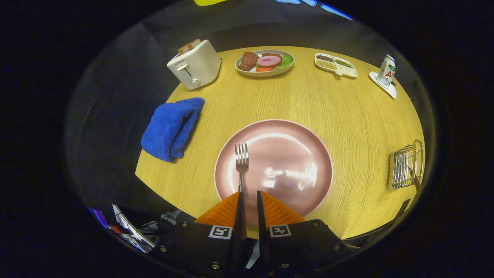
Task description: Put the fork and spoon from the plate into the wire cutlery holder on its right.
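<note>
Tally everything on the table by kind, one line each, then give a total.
Plates: 2, pink plate and food plate
Fork: 1, handle running back between the gripper fingers
Divided tray: 1
Toaster: 1
Blue towel: 1
Carton: 1
Coaster: 1
Wire holder: 1
Total: 9

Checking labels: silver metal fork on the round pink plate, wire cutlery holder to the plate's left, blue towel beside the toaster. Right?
One error: the gripper view shows the wire cutlery holder to the right of the round pink plate, not left. The silver metal fork lies on the plate.
</note>
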